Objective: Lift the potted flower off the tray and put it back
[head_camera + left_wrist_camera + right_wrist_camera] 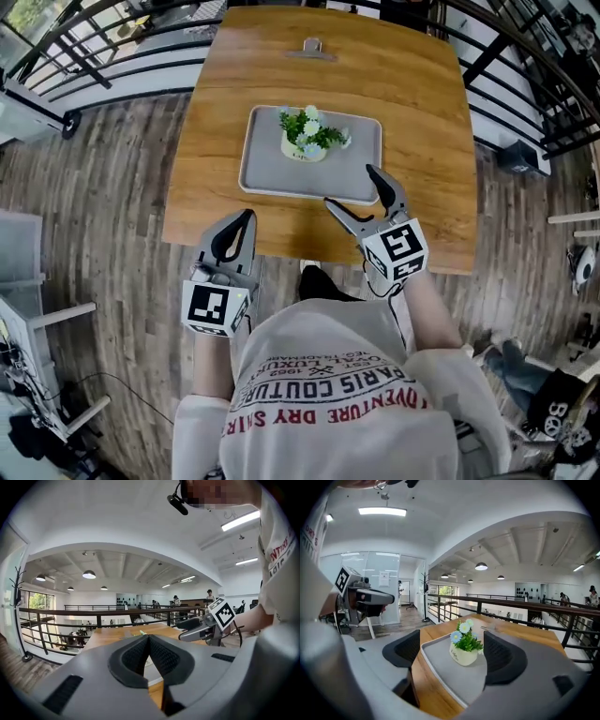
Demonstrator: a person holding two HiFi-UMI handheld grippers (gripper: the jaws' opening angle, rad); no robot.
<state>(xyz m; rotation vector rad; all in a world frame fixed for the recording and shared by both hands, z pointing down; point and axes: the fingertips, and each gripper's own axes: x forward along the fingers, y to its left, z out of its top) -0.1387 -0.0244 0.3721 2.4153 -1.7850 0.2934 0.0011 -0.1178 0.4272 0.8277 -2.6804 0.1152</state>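
The potted flower (307, 137), a cream pot with blue and white blooms, stands upright on the grey tray (349, 173) in the middle of the wooden table (225, 141). My right gripper (349, 186) is open over the tray's near right edge, a short way from the pot. In the right gripper view the pot (463, 651) sits ahead, framed by the wide jaws of the right gripper (452, 641) but untouched, on the tray (440, 670). My left gripper (242, 221) is shut and empty at the table's near edge, left of the tray. Its tips (149, 638) meet.
A metal clip (312, 47) lies near the table's far edge. Black railings (103, 52) run behind and beside the table over a wood-plank floor (103, 206). The person's shoe (323, 281) shows under the near edge. From the left gripper view, the right gripper (206, 626) shows at right.
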